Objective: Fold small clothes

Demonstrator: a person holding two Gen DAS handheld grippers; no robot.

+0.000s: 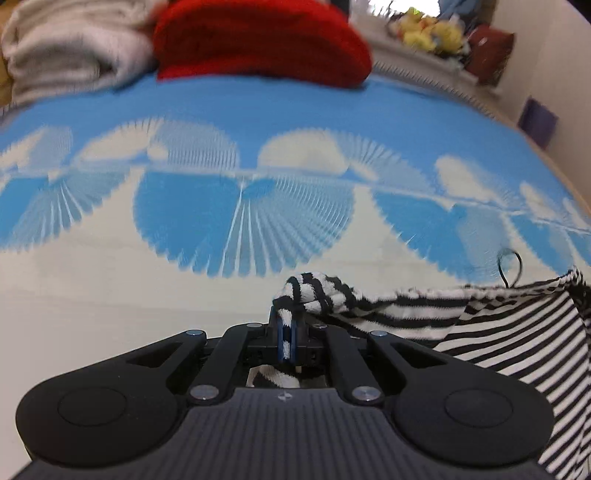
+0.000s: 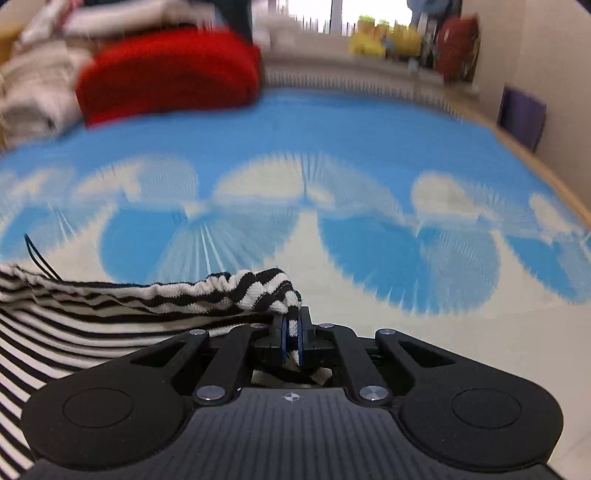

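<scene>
A black-and-white striped garment [image 1: 498, 332] hangs between my two grippers over a bed. In the left wrist view my left gripper [image 1: 285, 325] is shut on one corner of its hem, which bunches above the blue pads; the cloth stretches off to the right. In the right wrist view my right gripper [image 2: 291, 328] is shut on the other corner of the striped garment [image 2: 92, 314], and the cloth runs off to the left. A thin black loop [image 1: 509, 266] sticks up from the hem.
Under the garment lies a bedspread [image 1: 240, 221] with a blue and white fan pattern. A red knit [image 1: 258, 40] and a pale blanket [image 1: 66, 51] sit at the far end. Yellow soft toys [image 1: 432, 31] line a sill; a wall [image 2: 546, 74] stands at right.
</scene>
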